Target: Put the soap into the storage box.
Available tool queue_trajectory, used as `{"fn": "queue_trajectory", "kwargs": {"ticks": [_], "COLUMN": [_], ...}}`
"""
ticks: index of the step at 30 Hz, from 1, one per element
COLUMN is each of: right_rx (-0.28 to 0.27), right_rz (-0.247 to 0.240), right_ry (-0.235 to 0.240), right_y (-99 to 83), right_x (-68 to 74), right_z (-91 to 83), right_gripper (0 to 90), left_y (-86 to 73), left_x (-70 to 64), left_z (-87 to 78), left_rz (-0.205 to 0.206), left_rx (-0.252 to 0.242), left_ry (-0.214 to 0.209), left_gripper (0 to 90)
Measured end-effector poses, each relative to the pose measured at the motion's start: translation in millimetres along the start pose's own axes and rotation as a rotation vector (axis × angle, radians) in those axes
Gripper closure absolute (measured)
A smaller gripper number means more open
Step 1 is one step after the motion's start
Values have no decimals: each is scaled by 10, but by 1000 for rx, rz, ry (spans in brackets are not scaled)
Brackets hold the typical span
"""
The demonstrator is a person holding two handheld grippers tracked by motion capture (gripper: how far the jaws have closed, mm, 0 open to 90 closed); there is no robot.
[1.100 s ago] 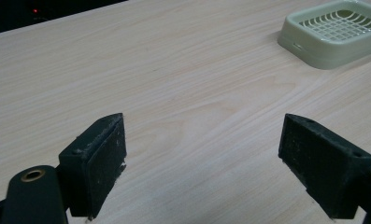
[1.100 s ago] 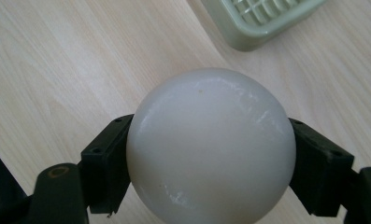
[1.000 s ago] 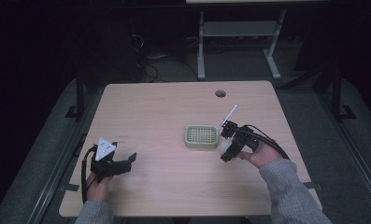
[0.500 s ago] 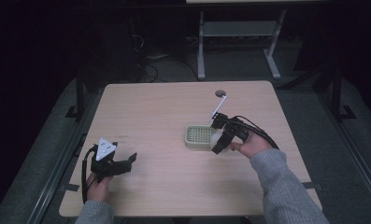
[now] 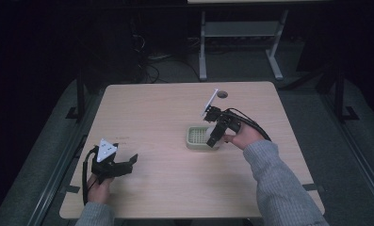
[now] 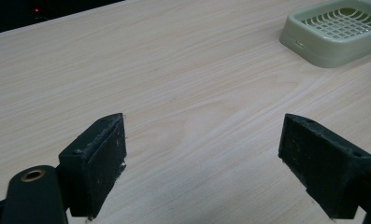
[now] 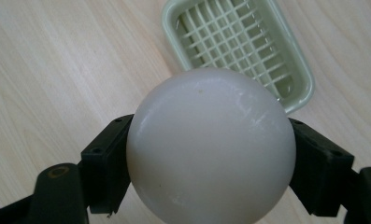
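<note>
- The right gripper has been moving from the 3 o'clock side of the table toward its middle over the last second, and is now hanging over the 3 o'clock edge of the pale green dish.
- It is clenching a white ball between both jaws; in the right gripper view the ball is sitting above the dish, covering its near end.
- The left gripper is staying where it was, near the 7 o'clock corner of the table, jaws released and wide apart with bare wood between them.
- In the left gripper view the dish is lying well ahead at 1 o'clock, its grid floor showing.
- The table is showing a light wood grain, with a small round hole near the 12 o'clock edge.
- The room is lying in darkness; a pale metal frame is standing beyond the table at 12 o'clock, with cables trailing on the grey floor at 11 o'clock.
</note>
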State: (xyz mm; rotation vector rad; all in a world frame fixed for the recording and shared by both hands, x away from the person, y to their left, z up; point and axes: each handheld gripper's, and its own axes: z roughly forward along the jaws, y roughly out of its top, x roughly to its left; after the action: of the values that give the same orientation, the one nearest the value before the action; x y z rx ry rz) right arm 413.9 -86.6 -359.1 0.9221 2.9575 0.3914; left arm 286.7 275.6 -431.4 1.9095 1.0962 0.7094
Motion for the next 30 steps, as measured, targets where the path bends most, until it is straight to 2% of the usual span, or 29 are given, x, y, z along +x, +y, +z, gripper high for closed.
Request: {"fn": "queue_trajectory", "kwargs": {"ticks": [5,12,30], "right_rx": [0,16,70], "right_rz": [8,14,63], "right_ry": [10,-2,-2], "right_y": [96,225,483], "right_x": [-36,-86,-204], "right_z": [5,37,432], "right_gripper": [234,234,233], "left_y": [0,1,4], "left_x": [1,-1,-9], "left_z": [2,4,5], "left_rz": [-1,2,-3], "left_rx": [-1,6,-1], "left_ry": [-1,-1,-2], "left_gripper": [148,149,148]}}
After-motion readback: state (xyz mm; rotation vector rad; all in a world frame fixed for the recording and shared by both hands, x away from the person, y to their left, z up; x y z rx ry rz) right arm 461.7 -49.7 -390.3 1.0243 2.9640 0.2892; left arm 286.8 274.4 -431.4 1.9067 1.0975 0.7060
